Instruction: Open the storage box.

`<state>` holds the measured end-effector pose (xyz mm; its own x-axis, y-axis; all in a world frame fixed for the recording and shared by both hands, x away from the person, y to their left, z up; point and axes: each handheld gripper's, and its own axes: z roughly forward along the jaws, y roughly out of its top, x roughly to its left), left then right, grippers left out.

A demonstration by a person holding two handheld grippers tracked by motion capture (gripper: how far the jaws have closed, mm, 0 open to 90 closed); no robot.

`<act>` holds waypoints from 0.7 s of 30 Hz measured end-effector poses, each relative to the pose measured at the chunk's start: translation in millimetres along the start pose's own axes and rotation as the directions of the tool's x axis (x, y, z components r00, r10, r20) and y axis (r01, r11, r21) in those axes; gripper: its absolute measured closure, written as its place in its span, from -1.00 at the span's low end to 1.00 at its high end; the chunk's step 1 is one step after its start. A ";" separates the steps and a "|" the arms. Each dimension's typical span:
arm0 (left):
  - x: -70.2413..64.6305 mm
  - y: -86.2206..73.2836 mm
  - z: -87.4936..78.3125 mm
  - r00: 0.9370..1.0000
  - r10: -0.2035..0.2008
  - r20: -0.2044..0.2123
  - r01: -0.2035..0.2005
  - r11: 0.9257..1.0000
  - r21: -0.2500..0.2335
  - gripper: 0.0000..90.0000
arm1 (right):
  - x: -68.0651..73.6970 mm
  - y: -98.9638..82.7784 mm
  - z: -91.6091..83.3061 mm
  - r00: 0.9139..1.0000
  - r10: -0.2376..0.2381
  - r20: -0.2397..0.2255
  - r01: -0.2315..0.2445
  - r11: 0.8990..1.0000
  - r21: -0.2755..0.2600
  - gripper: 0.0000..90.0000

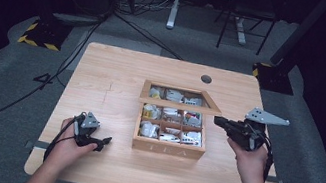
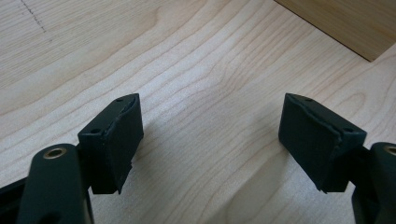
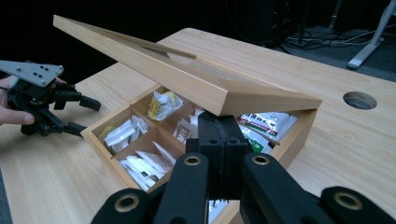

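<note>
- Tea box (image 1: 168,147): a wooden box split into compartments stands on the right half of the table (image 1: 118,73), its front wall towards the person. In the right gripper view its near corner (image 3: 299,135) sits just behind the jaws.
- Lid (image 1: 180,104): the framed lid is part-raised and tilted, hinged at the far side, its free edge lifted above the compartments; in the right gripper view it slants over the box (image 3: 187,79).
- Right gripper (image 1: 219,121): held at the right side of the box, its jaws pressed together with nothing between them, their tips under the lid's raised edge, bearing it up (image 3: 219,123).
- Left gripper (image 1: 103,143): rests on the table left of the box, apart from it, jaws spread wide and empty over bare wood (image 2: 210,135).
- Tea bags (image 1: 178,136): white and coloured sachets lie in the compartments.
</note>
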<state>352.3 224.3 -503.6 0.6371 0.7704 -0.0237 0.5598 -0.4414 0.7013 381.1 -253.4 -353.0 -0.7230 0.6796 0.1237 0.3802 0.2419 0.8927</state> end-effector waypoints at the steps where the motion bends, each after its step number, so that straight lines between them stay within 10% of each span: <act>1: 0.2 0.2 0.1 1.000 0.002 0.000 -0.002 1.000 -0.001 -0.50 | -0.1 1.1 0.6 1.000 -0.002 -0.002 0.002 1.000 -0.002 1.00; 21: 2.6 4.3 3.5 0.999 0.035 0.026 -0.035 0.999 0.012 -0.59 | -4.7 20.8 12.2 1.000 -0.024 0.009 0.025 0.999 -0.028 1.00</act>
<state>358.2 222.8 -503.1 0.6701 0.7421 -0.0177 0.5433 -0.4740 0.6929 399.4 -243.1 -340.3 -0.7267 0.6799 0.0979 0.3457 0.2388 0.9075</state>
